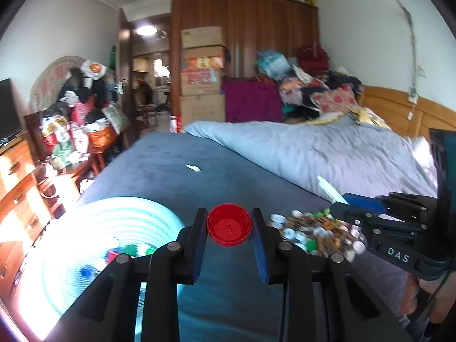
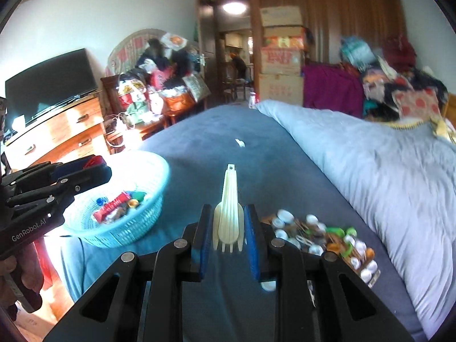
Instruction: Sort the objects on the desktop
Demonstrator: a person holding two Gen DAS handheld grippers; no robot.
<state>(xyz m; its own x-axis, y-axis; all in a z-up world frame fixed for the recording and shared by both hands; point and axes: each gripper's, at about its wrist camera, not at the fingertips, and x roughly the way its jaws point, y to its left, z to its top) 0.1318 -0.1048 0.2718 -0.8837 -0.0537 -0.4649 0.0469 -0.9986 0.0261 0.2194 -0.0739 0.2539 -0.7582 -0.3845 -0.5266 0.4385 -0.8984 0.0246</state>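
The left gripper (image 1: 229, 225) is clamped on a round red plastic bottle cap (image 1: 229, 225), held above the blue bedcover (image 1: 159, 171) beside the pale turquoise slotted plastic basket (image 1: 119, 213). The right gripper (image 2: 228, 229) grips a cream plastic fork-spoon (image 2: 228, 216) by its pronged end. Risk: the cap, pinched only at its rim, may pop free short of the basket; the long utensil could pivot between the pads. The unsorted heap of caps and sticks (image 2: 322, 239) lies close by.

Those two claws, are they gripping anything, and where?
Left claw pinches a red bottle cap by its rim. Right claw clamps a cream plastic fork at its tine end.
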